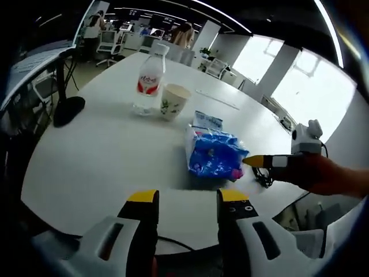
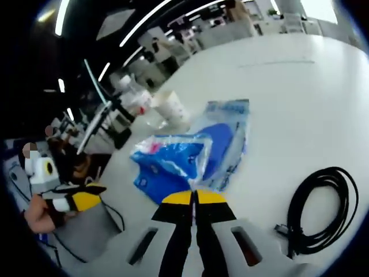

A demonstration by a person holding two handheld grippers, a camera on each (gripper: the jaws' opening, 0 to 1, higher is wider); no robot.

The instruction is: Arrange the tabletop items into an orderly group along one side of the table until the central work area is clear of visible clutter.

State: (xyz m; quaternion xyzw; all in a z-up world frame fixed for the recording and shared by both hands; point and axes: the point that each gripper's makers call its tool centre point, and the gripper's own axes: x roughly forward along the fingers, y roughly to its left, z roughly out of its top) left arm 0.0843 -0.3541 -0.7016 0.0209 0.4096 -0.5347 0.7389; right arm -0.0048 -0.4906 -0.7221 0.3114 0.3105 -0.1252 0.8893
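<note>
**Blue packet pinched, grouping barely begun**

Yellow-tipped jaws of the right gripper [image 2: 194, 199] stand pressed together at the near edge of the blue plastic packet [image 2: 173, 158], apparently clamped on its wrapper, though the pinch itself is hard to see. Just beside it on the white table [image 2: 300, 92] lies a coiled black cable [image 2: 323, 208]. The left gripper [image 1: 187, 199] hovers above the near table edge with its jaws apart and nothing between them. Behind the blue packet, touching it, lies a flatter clear-and-blue packet [image 2: 233, 124]. Farther back stand a paper cup [image 1: 173, 101] and a water bottle [image 1: 149, 81], close together and upright.

As I judge it, the cup and bottle already form a small group, while both packets and the cable sit apart from them, so most of the tidying remains.
</note>
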